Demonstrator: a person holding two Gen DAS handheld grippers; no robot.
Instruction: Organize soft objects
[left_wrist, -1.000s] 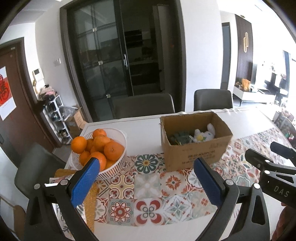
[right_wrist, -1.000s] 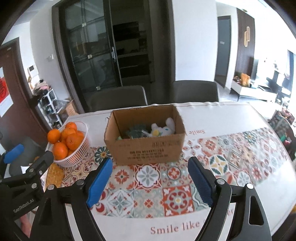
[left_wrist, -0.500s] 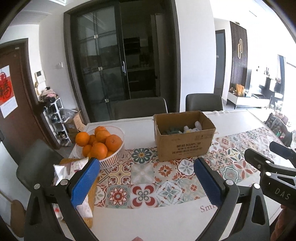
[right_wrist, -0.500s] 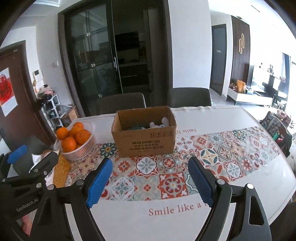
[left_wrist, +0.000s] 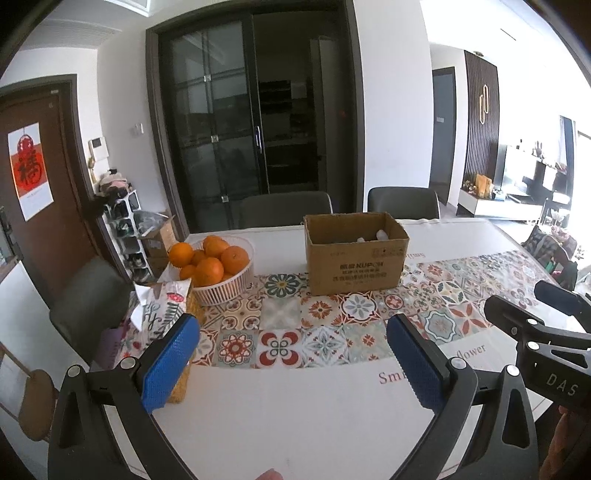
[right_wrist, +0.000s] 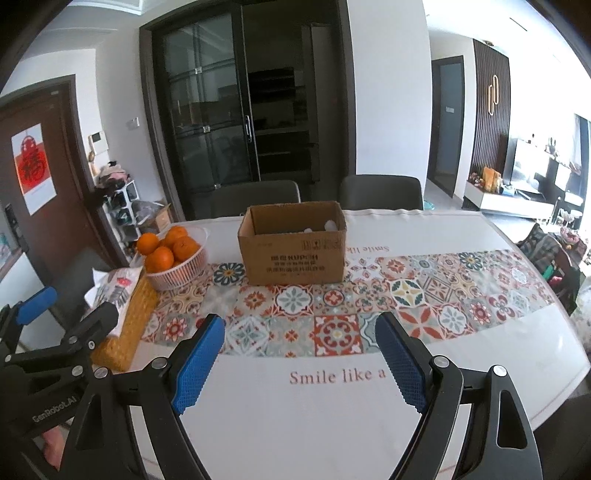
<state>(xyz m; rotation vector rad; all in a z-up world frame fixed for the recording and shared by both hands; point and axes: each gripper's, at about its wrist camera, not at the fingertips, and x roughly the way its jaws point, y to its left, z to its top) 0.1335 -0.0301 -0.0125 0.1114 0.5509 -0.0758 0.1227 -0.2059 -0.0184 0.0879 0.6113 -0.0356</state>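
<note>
An open cardboard box (left_wrist: 356, 254) stands on the patterned table runner, also in the right wrist view (right_wrist: 293, 245). Only a white bit of a soft toy (left_wrist: 380, 233) shows over its rim (right_wrist: 330, 224); the rest of its contents is hidden. My left gripper (left_wrist: 293, 360) is open and empty, above the table's near edge, well short of the box. My right gripper (right_wrist: 299, 363) is open and empty too, beside it on the right. Each gripper shows at the edge of the other's view.
A white basket of oranges (left_wrist: 225, 271) stands left of the box (right_wrist: 173, 258). A tissue pack on a yellow woven holder (right_wrist: 122, 314) lies at the table's left edge. Grey chairs (left_wrist: 284, 208) stand behind the table. The table's white cloth (right_wrist: 332, 413) lies below my grippers.
Both grippers have pulled back and away from the box, which now looks smaller and farther. The toys inside have sunk out of sight behind its rim. Jaws stay open.
</note>
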